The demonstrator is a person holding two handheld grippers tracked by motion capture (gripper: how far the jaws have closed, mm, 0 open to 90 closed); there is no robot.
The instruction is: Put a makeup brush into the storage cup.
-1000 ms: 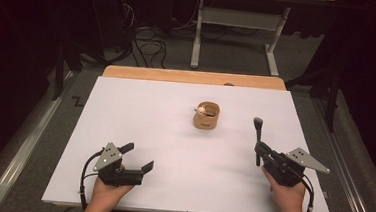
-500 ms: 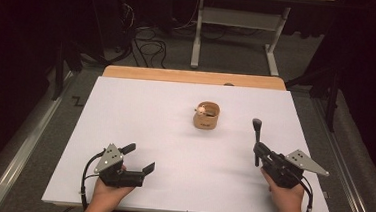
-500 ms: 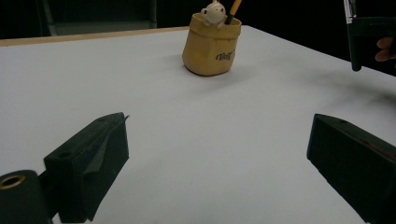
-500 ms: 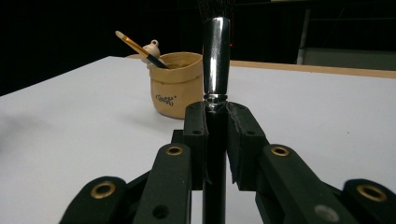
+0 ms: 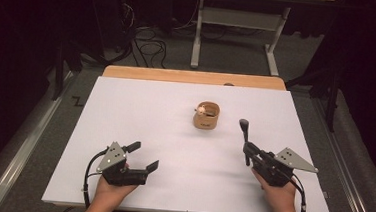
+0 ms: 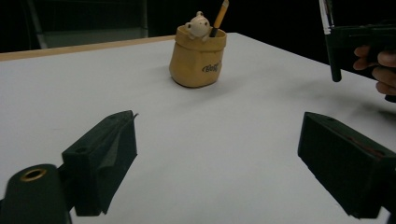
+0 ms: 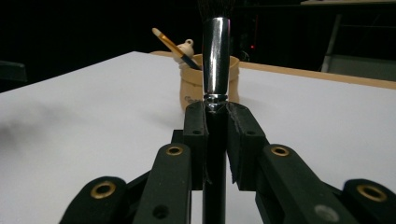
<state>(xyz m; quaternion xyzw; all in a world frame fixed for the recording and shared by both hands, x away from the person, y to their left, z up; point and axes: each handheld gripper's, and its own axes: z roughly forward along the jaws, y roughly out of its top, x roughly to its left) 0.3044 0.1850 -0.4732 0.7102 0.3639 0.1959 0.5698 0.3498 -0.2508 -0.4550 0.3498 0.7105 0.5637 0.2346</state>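
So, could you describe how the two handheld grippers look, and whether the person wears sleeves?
Both grippers, left gripper and right gripper, are black, with blocky jaws on linkage arms joined by brass-coloured rivets. Each carries a grey three-cornered plate with small dark dots on top and trails a black cable that loops near the wrist. No sleeves are visible: the forearms are bare as far as the high view shows them.

Lab – white table (image 5: 124,131), floor cables (image 5: 147,45), dark surrounds.

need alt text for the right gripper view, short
The right gripper clamps a brush upright by its black handle, silver ferrule rising above the jaws. Behind it on the white table stands a tan holder with a small figure and a pencil.
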